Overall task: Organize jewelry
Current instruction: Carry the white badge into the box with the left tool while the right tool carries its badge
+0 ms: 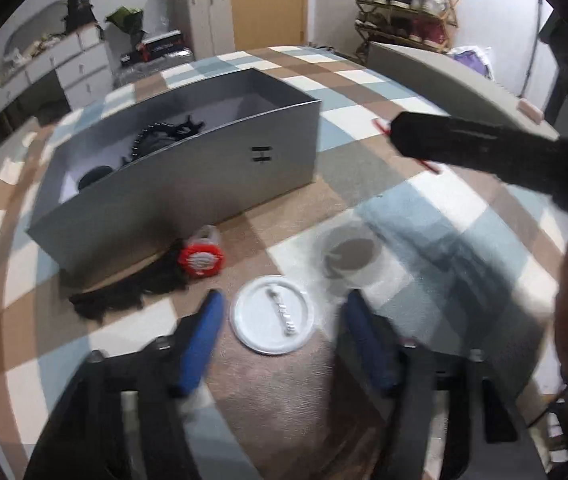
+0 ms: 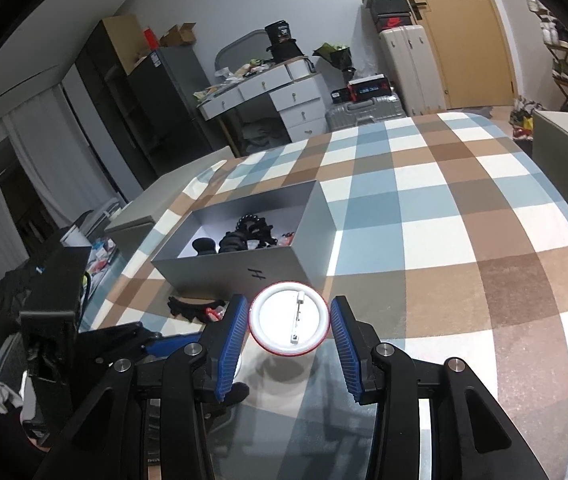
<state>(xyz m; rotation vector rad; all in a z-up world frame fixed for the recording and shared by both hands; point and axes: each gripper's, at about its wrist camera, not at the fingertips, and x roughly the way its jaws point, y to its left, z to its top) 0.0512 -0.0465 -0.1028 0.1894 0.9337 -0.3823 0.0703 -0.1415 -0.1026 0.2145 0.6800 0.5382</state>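
A grey open box (image 1: 188, 176) stands on the checked tablecloth; dark jewelry (image 1: 164, 136) lies inside it, and the box also shows in the right wrist view (image 2: 244, 264). My right gripper (image 2: 289, 324) is shut on a round pin badge (image 2: 289, 322) with a red rim, its white back and pin facing the camera, held above the table in front of the box. My left gripper (image 1: 280, 312) is open low over the table, a white round badge (image 1: 272, 314) lying face down between its fingers. A red badge (image 1: 200, 257) and a black lacy piece (image 1: 124, 294) lie by the box's near wall.
A clear round container (image 1: 349, 258) stands right of the white badge. A grey lid or board (image 1: 443, 76) lies at the table's far right. Beyond the table are drawers, suitcases, a shoe rack and a door.
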